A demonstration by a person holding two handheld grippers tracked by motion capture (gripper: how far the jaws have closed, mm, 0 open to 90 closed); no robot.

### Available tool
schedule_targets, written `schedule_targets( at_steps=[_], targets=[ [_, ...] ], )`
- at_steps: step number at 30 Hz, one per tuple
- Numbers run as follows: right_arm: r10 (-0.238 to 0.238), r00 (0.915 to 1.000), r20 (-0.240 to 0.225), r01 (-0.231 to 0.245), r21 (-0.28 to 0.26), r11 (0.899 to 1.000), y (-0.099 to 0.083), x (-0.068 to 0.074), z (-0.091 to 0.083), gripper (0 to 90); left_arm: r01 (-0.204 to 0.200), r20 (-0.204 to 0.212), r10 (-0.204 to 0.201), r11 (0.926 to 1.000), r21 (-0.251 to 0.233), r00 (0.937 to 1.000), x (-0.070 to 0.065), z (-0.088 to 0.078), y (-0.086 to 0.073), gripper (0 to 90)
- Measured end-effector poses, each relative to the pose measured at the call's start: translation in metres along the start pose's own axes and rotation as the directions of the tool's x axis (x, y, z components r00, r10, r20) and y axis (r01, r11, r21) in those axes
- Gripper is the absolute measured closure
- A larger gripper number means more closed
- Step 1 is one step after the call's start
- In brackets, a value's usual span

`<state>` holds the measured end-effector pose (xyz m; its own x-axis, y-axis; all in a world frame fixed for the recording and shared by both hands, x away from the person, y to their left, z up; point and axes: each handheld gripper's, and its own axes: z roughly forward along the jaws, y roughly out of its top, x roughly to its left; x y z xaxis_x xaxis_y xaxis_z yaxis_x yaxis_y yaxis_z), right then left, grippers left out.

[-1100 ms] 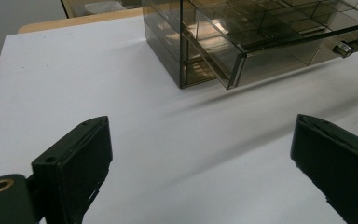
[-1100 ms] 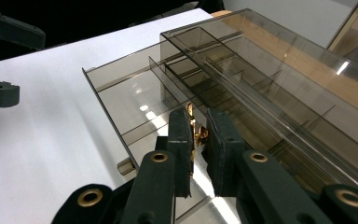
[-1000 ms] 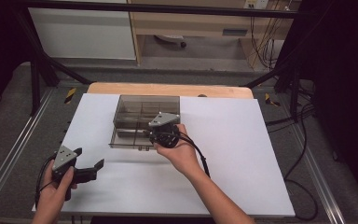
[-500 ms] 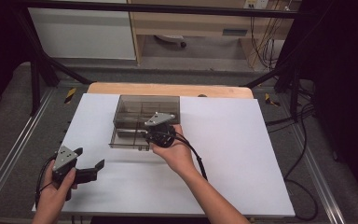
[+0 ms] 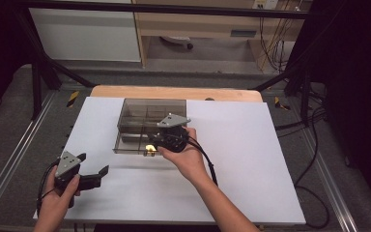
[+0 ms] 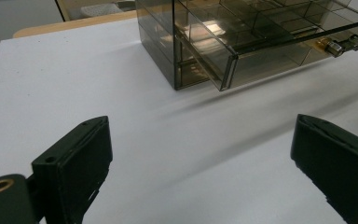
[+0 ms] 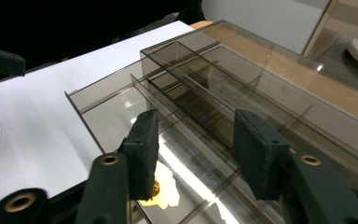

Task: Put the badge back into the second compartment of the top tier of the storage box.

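Smoked acrylic is what you are working on: the drawer organizer sits toward the far edge of the white tabletop, left of its middle, with its lower drawer pulled partway out toward you. Your right gripper hangs at that drawer's front, by the small gold knob. Its jaws have just been opening and now stand partly apart; in the right gripper view nothing is pressed between the pads, and the knob glints just below and beside one jaw. You look to be letting go of the knob after a pull, so the drawer-opening step seems about done.

Your left gripper rests near the front-left corner of the tabletop, well apart from the organizer, jaws wide open and empty.

Next, back the right gripper straight away from the knob without nudging the drawer, then decide whether the drawer needs loading or another drawer needs opening.
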<state>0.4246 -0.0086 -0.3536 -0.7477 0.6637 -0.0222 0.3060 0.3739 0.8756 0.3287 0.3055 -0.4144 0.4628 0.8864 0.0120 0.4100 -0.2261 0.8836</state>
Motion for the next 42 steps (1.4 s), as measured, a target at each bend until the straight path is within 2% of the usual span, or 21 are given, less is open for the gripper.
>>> schedule_targets(
  at_steps=[7, 12, 19, 23, 25, 27, 35, 42],
  targets=[
    [0.021, 0.9996, 0.017, -0.021, -0.025, 0.999, -0.001, -0.005, -0.009, 42.5, 0.000, -0.001, 0.000, 1.0000, 0.002, 1.0000, 0.000, 0.000, 0.000, 5.2],
    [0.023, 0.9995, 0.019, -0.023, -0.024, 0.999, -0.002, -0.003, -0.011, 37.8, 0.001, -0.001, -0.001, 1.0000, 0.002, 1.0000, 0.000, 0.000, 0.000, 5.2],
    [0.030, 0.9994, 0.020, -0.029, -0.065, 0.997, -0.006, -0.001, -0.020, 25.6, 0.004, -0.002, -0.004, 1.0000, 0.001, 1.0000, 0.001, 0.000, -0.001, 5.2],
    [0.027, 0.9984, 0.049, -0.023, -0.068, 0.997, -0.014, -0.002, -0.025, 17.9, 0.009, -0.002, -0.009, 1.0000, 0.003, 1.0000, 0.001, 0.001, -0.001, 5.2],
    [0.042, 0.9977, 0.054, -0.037, -0.083, 0.996, -0.018, -0.005, -0.028, 16.4, 0.009, -0.005, -0.009, 1.0000, 0.003, 0.9999, 0.001, 0.001, -0.001, 5.2],
    [0.036, 0.9973, 0.065, -0.032, -0.058, 0.998, -0.021, -0.008, -0.027, 12.2, 0.010, -0.008, -0.009, 0.9999, 0.004, 0.9999, 0.001, 0.001, -0.001, 5.2],
    [0.071, 0.9951, 0.068, -0.065, -0.085, 0.994, -0.023, -0.009, -0.034, 7.1, 0.019, -0.006, -0.018, 0.9998, 0.002, 0.9998, 0.001, 0.001, -0.001, 5.2],
    [0.066, 0.9954, 0.069, -0.058, -0.120, 0.991, -0.018, -0.008, -0.040, 5.4, 0.040, -0.013, -0.040, 0.9992, -0.007, 0.9991, 0.004, -0.001, -0.002, 5.2]
  ],
)
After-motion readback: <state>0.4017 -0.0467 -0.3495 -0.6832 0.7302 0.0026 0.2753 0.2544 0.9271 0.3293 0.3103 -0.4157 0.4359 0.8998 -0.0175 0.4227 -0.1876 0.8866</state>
